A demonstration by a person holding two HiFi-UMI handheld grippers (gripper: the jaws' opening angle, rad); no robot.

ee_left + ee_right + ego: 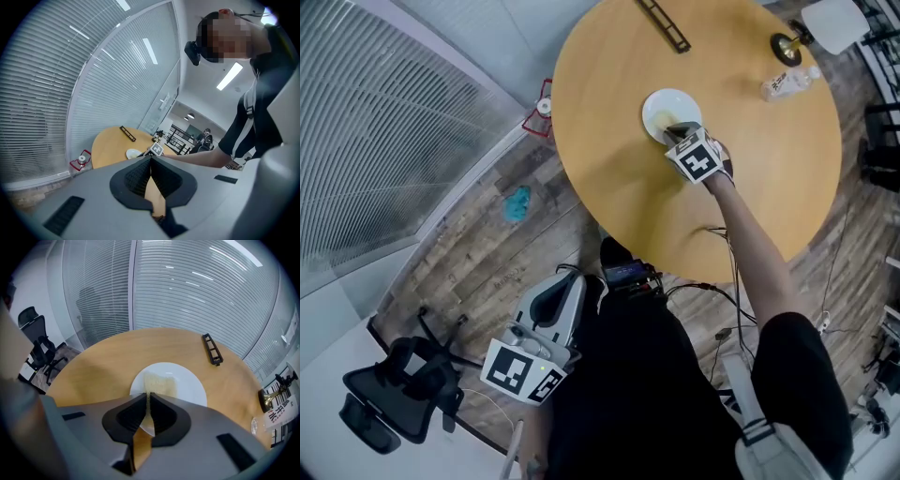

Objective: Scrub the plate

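Note:
A white plate (666, 108) lies near the middle of the round wooden table (619, 178). My right gripper (678, 129) reaches over the plate's near rim, its marker cube just behind. In the right gripper view the plate (187, 385) carries a pale yellow sponge (160, 382), and the right gripper (149, 397) is shut on the sponge's near edge, pressing it flat onto the plate. My left gripper (555, 305) hangs low beside the person's body, off the table. In the left gripper view, the left gripper (151, 161) is shut with nothing in it.
A black toothed strip (664, 23) lies at the table's far side. A plastic bottle (787, 84) and a brass object (787, 45) stand at the far right. On the floor are a blue rag (517, 202), a red-framed item (542, 108) and an office chair (394, 389).

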